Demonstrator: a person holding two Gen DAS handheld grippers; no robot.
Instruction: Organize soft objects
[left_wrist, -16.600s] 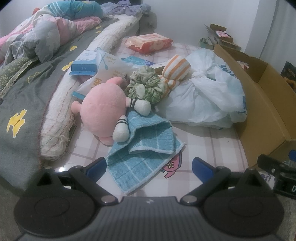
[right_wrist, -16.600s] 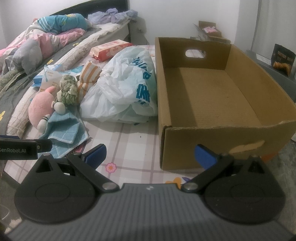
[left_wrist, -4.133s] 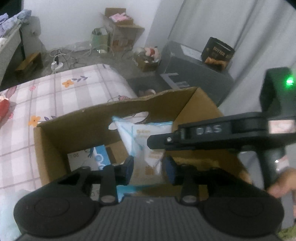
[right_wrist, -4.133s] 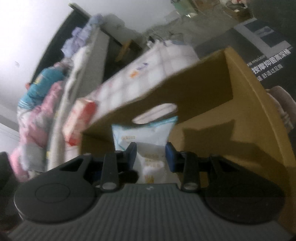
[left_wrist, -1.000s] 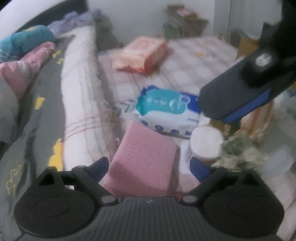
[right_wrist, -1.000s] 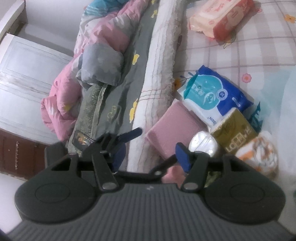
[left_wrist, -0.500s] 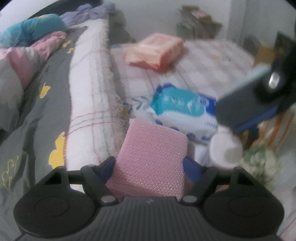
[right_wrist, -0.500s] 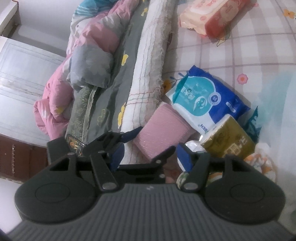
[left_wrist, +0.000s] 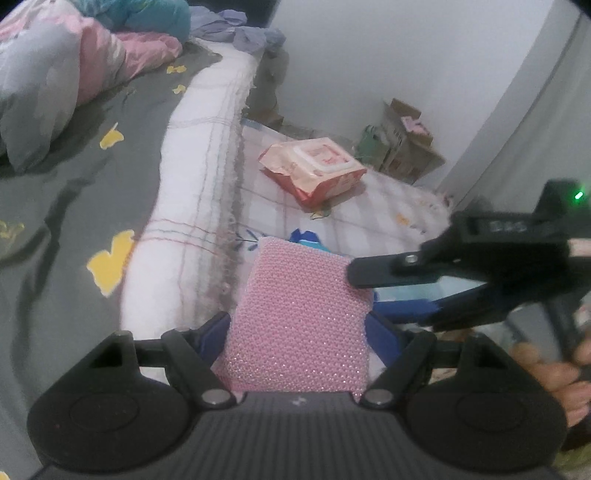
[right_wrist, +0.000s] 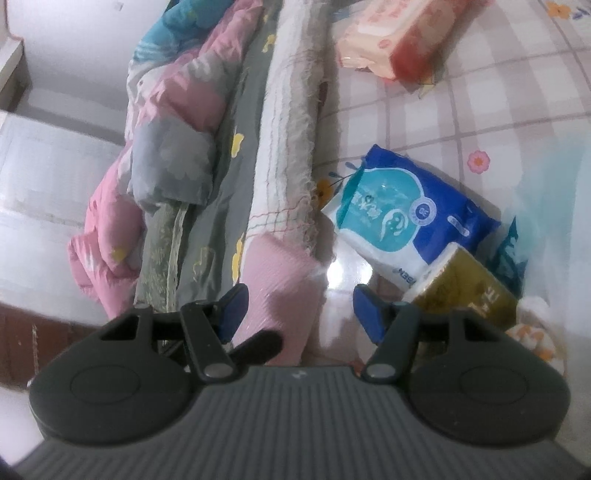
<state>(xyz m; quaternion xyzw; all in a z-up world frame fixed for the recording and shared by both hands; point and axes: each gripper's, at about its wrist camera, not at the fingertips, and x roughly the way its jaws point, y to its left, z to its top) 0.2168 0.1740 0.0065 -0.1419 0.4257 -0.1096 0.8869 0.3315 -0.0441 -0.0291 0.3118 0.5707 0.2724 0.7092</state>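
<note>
Gripping pink sponge (left_wrist: 301, 325) | left tongs (left_wrist: 297, 332) | both pads pressing

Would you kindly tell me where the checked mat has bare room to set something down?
Free: the checked mat between the red-and-white wipes pack and the blue tissue pack, out toward its right side. Crowded: the near corner, where the blue tissue pack, a gold tissue box and the pink sponge in the left gripper bunch against the rolled white blanket.
</note>
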